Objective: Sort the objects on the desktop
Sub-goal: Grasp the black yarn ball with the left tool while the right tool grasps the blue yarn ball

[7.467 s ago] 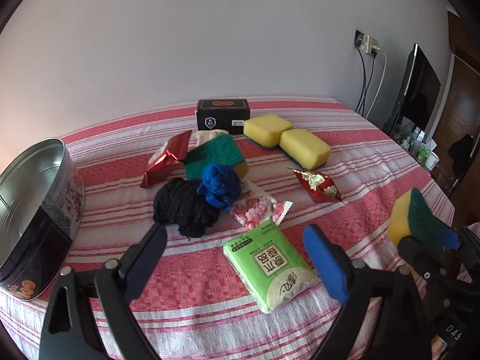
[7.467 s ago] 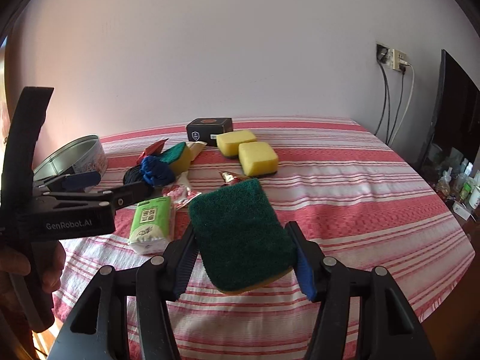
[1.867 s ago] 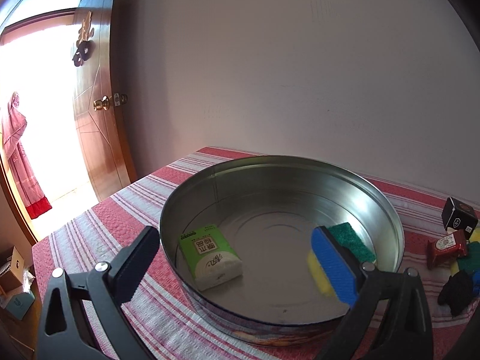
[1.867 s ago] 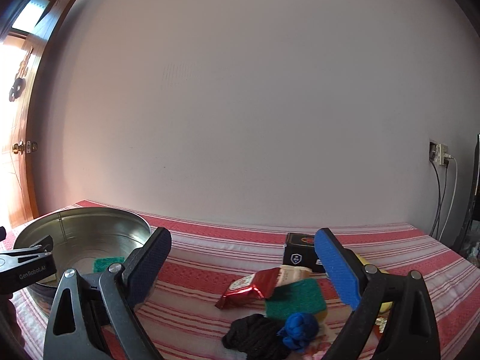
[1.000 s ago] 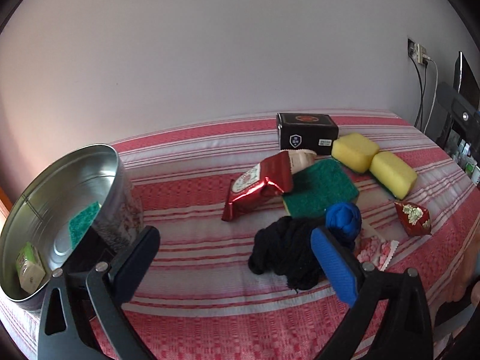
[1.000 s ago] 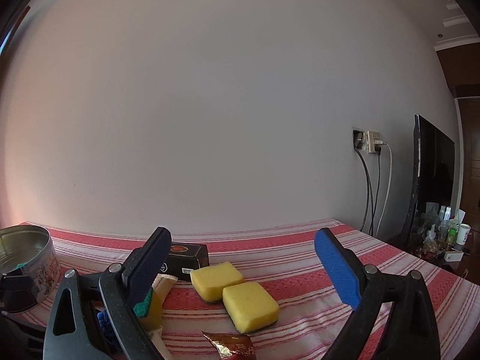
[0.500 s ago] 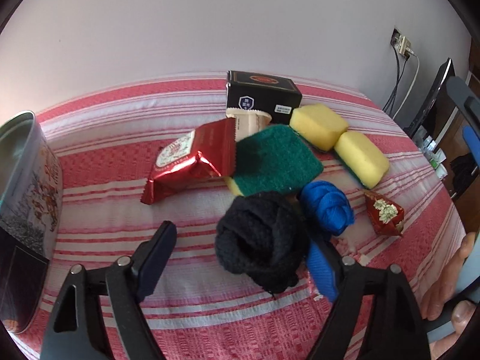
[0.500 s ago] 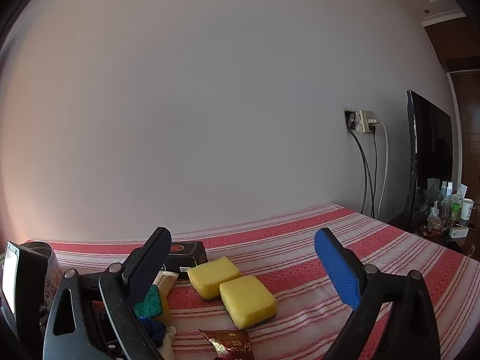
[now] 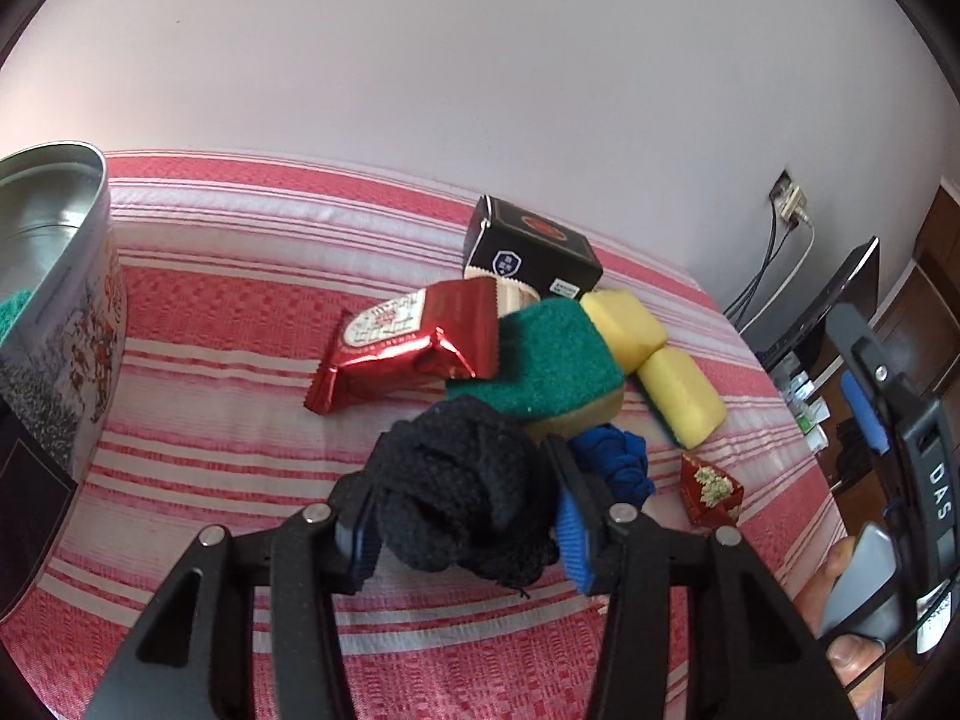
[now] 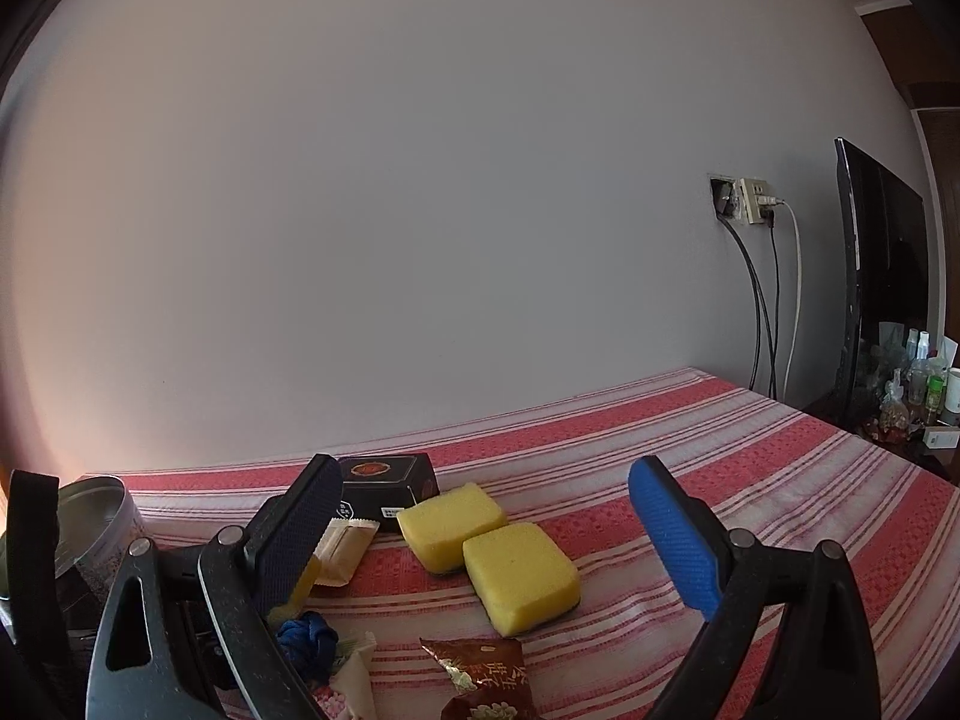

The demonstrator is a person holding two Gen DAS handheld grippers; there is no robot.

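Observation:
My left gripper [image 9: 465, 525] is shut on a black knitted bundle [image 9: 462, 492] that lies on the striped cloth. Around it lie a blue knitted bundle [image 9: 618, 462], a green-topped sponge [image 9: 552, 360], a red snack packet [image 9: 408, 354], two yellow sponges [image 9: 678, 393] and a black box [image 9: 531, 255]. A metal tin [image 9: 54, 276] stands at the left. My right gripper [image 10: 492, 516] is open and empty, held above the two yellow sponges [image 10: 486, 546]; the black box [image 10: 384, 480] is behind them.
A small red packet [image 9: 711, 489] lies at the right of the pile and shows in the right wrist view [image 10: 480, 675]. Wall socket and cables [image 10: 750, 204] and a dark screen [image 10: 876, 276] stand at the far right beyond the table edge.
My left gripper has moved in on the black bundle and closed its jaws on it. My right gripper stays open and has shifted only slightly.

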